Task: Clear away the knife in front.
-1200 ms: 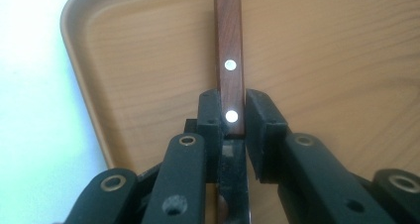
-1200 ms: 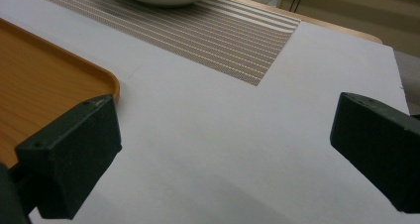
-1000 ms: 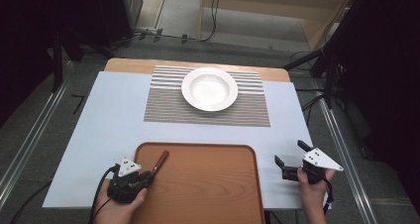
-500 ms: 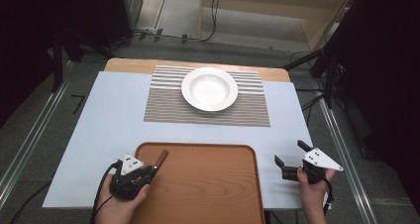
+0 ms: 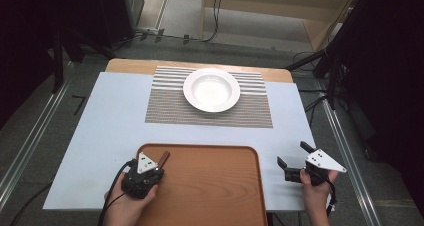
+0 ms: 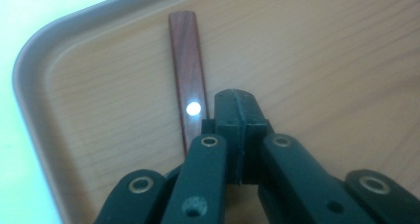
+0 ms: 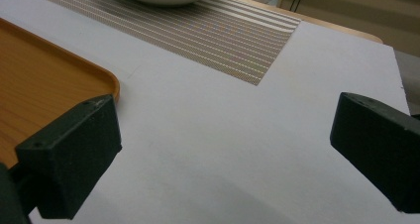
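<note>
A dark brown wooden stick [image 6: 186,75] lies flat in the near left corner of the wooden tray [image 5: 210,186]; in the high view the stick [image 5: 164,159] pokes out ahead of my left gripper [image 5: 151,166]. That gripper's jaws are pressed together with nothing between them, and the stick runs along their left side and under the left finger [image 6: 205,149]. My right gripper [image 5: 294,158] hovers over the pale blue table cover [image 7: 223,149] right of the tray, its jaws wide apart and empty.
A white deep plate [image 5: 211,89] sits on a striped grey placemat [image 5: 165,106] at the far middle of the table. The tray's raised rim [image 7: 111,80] is just left of my right gripper. The table's right edge is near.
My left gripper has shifted slightly forward and to the right along the stick. The right gripper and the stick have stayed in place.
</note>
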